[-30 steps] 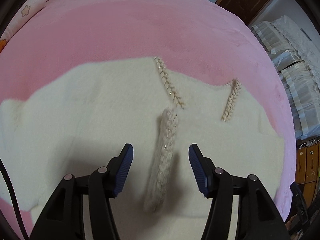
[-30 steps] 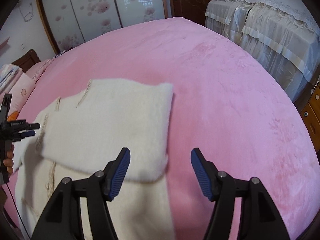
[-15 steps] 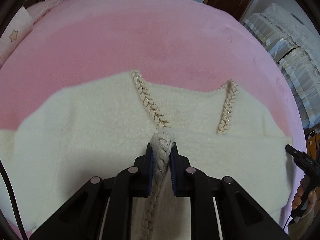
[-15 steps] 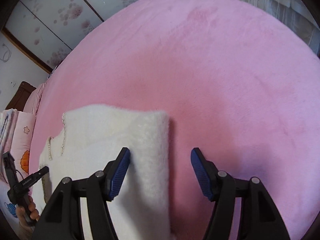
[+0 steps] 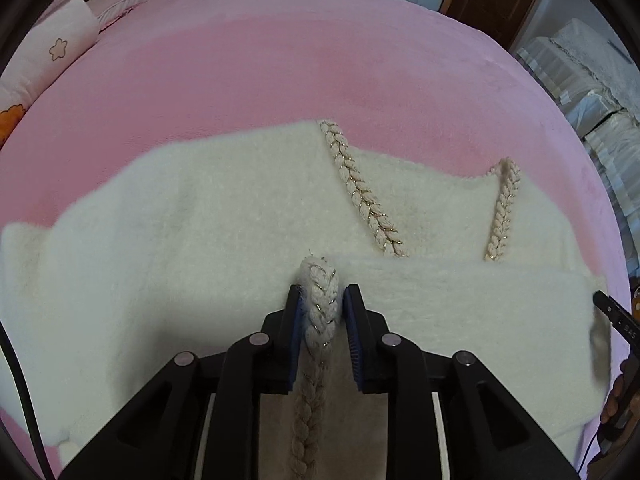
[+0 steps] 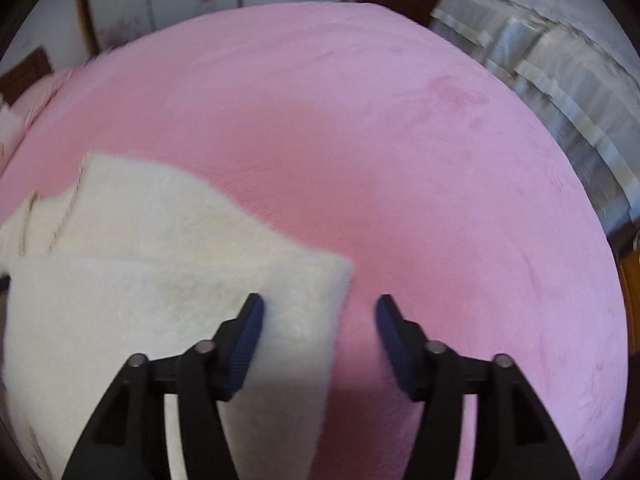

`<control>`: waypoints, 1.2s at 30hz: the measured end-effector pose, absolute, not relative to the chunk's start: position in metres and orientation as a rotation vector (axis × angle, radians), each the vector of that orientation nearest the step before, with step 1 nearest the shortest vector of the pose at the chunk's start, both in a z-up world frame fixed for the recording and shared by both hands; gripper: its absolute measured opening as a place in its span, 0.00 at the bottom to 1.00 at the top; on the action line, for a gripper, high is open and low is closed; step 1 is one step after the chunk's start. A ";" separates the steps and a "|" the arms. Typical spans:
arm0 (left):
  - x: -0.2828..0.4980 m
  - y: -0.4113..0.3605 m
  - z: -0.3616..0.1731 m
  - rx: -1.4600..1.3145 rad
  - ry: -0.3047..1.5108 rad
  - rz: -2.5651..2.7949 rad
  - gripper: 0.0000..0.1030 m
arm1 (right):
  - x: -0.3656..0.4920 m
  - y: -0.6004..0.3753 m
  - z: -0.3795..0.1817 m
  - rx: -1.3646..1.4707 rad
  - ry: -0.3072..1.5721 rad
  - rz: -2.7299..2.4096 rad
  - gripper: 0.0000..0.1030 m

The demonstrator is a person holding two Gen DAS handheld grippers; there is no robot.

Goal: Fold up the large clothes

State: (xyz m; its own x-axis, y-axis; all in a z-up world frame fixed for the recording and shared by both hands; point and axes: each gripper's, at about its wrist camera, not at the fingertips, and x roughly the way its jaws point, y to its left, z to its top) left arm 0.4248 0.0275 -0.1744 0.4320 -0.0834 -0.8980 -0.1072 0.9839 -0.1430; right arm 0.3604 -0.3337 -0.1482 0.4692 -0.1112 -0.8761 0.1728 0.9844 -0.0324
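— Where's the sweater (image 5: 208,240)?
— Spread on the pink bed (image 5: 280,60). The left gripper (image 5: 322,300) pinches its braided trim (image 5: 320,312), jaws easing apart.
— And the right gripper (image 6: 318,320)?
— Wide open, empty, the sweater's corner at its nine o'clock.

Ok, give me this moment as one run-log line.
left gripper: jaws opening, braided trim between them | right gripper: open over sweater edge, nothing held | sweater: partly folded on pink bed
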 end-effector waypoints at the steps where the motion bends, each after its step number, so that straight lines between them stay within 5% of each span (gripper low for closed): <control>1: 0.422 0.028 -0.169 -0.186 1.116 0.020 0.20 | 0.357 -0.338 -0.142 0.099 1.060 -0.172 0.59; 3: 0.412 0.027 -0.153 -0.177 1.072 0.008 0.22 | 0.342 -0.347 -0.125 0.146 1.020 -0.167 0.59; 5: 0.396 0.023 -0.138 -0.173 1.011 -0.043 0.39 | 0.327 -0.350 -0.107 0.161 0.961 -0.154 0.59; 6: 0.386 0.018 -0.131 -0.156 1.001 -0.059 0.61 | 0.315 -0.347 -0.097 0.161 0.925 -0.135 0.59; 7: 0.377 0.014 -0.125 -0.144 0.993 -0.076 0.68 | 0.307 -0.344 -0.090 0.158 0.906 -0.121 0.59; 13: 0.336 -0.017 -0.111 -0.151 1.031 -0.141 0.68 | 0.262 -0.290 -0.075 0.098 0.856 0.003 0.58; 19: 0.297 -0.051 -0.097 -0.058 0.899 -0.108 0.68 | 0.231 -0.222 -0.086 0.020 0.842 0.059 0.23; 24: 0.308 -0.057 -0.130 -0.102 0.968 -0.091 0.68 | 0.234 -0.188 -0.119 0.052 0.918 0.133 0.23; 33: 0.318 -0.024 -0.172 -0.095 1.060 -0.058 0.64 | 0.232 -0.238 -0.147 -0.095 0.929 -0.057 0.16; 35: 0.316 -0.024 -0.172 -0.080 1.070 -0.053 0.64 | 0.231 -0.271 -0.149 -0.090 0.930 -0.133 0.00; 36: 0.315 -0.024 -0.172 -0.070 1.071 -0.049 0.64 | 0.229 -0.288 -0.150 -0.033 0.944 -0.126 0.00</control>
State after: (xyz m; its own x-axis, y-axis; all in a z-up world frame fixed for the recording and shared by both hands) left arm 0.3150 -0.0244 -0.1724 0.4788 -0.0741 -0.8748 0.0057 0.9967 -0.0813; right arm 0.2291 -0.2884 -0.1501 0.5798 -0.1225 -0.8055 0.0939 0.9921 -0.0833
